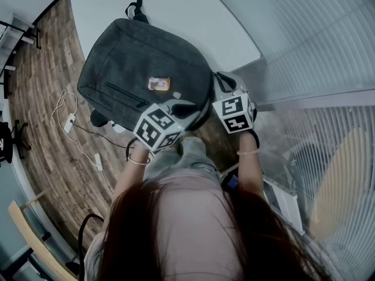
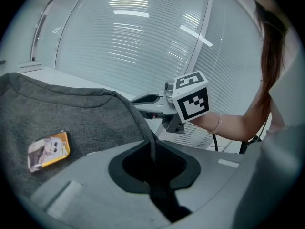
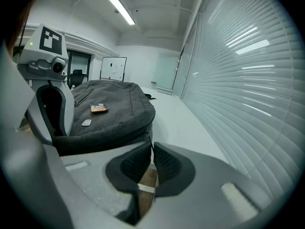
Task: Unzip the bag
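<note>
Left gripper [image 2: 153, 152] tight on grey bag [image 1: 135, 63], right gripper [image 3: 151, 151] tight on zip pull [image 3: 149, 136]; orange card [image 1: 159, 84] atop.

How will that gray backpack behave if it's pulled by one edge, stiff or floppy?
Probably floppy: the backpack fabric ridges up where the left gripper pinches it. It may also slide, since it lies flat on the smooth white table.

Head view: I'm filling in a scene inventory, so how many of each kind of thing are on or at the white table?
Backpack: 1
Orange picture badge: 1
Small pale tag: 1
Tongs: 2 (left tongs, right tongs)
Total: 5
</note>
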Demonstrator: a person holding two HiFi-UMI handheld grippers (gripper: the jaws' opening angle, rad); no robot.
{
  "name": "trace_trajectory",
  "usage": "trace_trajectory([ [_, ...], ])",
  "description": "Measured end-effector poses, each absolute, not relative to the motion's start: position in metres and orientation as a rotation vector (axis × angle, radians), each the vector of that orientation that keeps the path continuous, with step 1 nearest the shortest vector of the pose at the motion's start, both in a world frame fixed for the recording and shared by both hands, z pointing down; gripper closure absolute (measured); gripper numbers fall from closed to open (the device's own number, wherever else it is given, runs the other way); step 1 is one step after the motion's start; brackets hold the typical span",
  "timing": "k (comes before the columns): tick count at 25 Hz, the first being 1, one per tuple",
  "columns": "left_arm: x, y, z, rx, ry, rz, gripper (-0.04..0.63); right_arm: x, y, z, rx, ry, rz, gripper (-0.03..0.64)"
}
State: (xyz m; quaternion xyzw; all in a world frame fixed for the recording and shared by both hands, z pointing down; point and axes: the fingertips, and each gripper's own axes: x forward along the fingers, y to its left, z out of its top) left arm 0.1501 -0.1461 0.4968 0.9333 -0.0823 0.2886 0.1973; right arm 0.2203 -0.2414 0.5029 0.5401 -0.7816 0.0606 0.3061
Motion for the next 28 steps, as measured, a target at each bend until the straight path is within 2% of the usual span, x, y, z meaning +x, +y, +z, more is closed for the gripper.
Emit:
trace_trajectory([
  [28, 0.150, -0.145, 0.500, 2.588, -0.165, 0.813, 0.555, 0.211, -0.301, 0.501, 1.179, -2.145, 0.103, 0.600],
])
